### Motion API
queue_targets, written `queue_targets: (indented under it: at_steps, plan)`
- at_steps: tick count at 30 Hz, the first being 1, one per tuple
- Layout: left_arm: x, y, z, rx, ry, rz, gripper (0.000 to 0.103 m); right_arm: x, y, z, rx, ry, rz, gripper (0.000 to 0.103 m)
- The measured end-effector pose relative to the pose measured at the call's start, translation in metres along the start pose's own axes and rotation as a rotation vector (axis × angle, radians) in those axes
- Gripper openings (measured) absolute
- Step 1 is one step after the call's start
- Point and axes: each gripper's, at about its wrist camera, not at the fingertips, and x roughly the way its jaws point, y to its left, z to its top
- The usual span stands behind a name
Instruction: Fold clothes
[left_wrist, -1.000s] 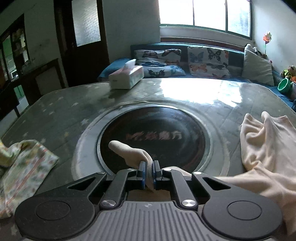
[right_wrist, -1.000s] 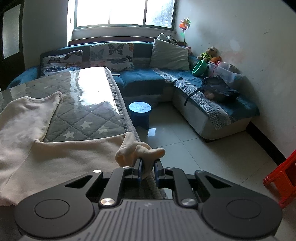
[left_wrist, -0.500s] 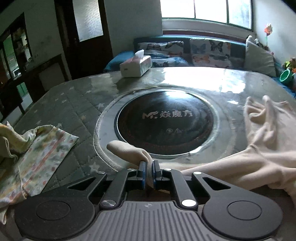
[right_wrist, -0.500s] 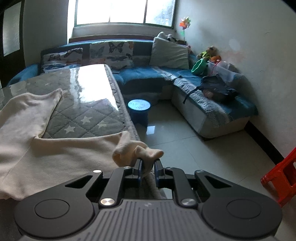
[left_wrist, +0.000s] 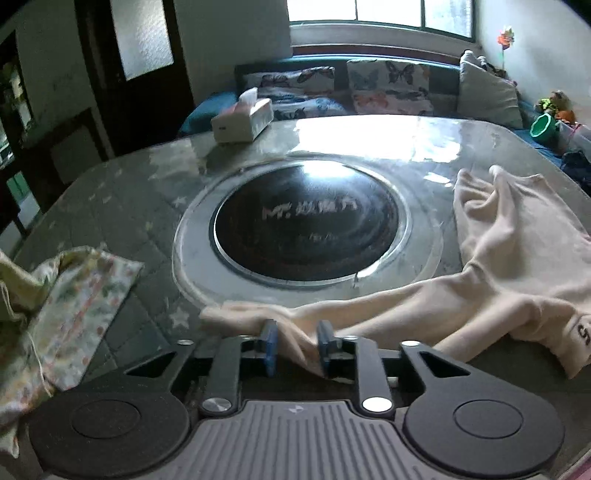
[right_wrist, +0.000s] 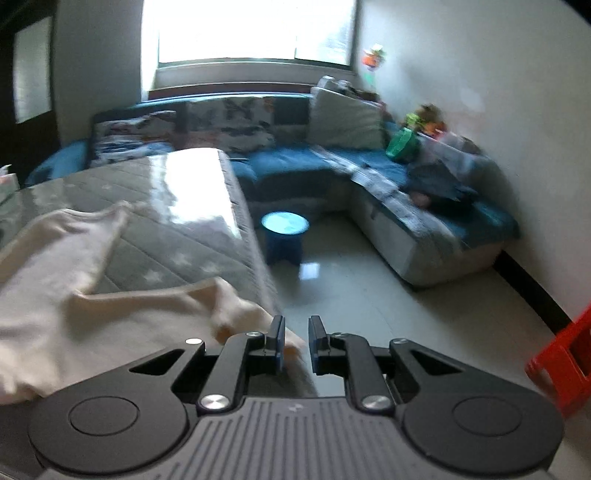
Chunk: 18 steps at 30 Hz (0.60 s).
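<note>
Left wrist view first: the left gripper (left_wrist: 295, 341) sits at the bottom middle of the frame. Its jaws have just been opening, so it's basically let go, with the tail end of the cream garment (left_wrist: 498, 258) lying loose in the gap between the blue pads. From there the cloth runs off to the right along the near edge of the table (left_wrist: 110, 192), then bunches up toward the right edge of the frame. So its long axis goes left to right, and the left hand is at the left-hand end of it.

In the right wrist view the right gripper (right_wrist: 296, 339) is at the other end, by the table's corner. It's clamped down to a narrow slit with a bit of cream cloth in it. The frame is smeared, so I wouldn't swear how firm that pinch is. The rest of the garment spreads away to the left of the frame.

My guess is the next fold goes across that long axis, and both hands are about equally near their own end.

Readable stuff: the round black hotplate (left_wrist: 306, 221) sunk into the table says "MF" followed by some Chinese characters too blurry to make out. There's also a dark "S" on a pale band of the garment at the far right edge. Nothing legible on the tissue box (left_wrist: 242, 120) or the floral cloth (left_wrist: 74, 306) at lower left.
</note>
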Motion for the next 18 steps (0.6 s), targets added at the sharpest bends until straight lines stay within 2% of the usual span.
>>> queue_targets:
  at_steps: [3,9,18]
  plan:
    - [-0.002,-0.006,0.01,0.024,-0.026,-0.022,0.042,0.01,0.02,0.017,-0.053,-0.003,0.063,0.015]
    - [0.011,-0.034,0.04,0.056,-0.062,-0.101,0.043,0.037,0.07,0.049,-0.136,-0.006,0.183,0.017]
    - [0.073,-0.106,0.094,0.129,-0.058,-0.206,0.043,0.096,0.134,0.089,-0.206,0.029,0.317,0.02]
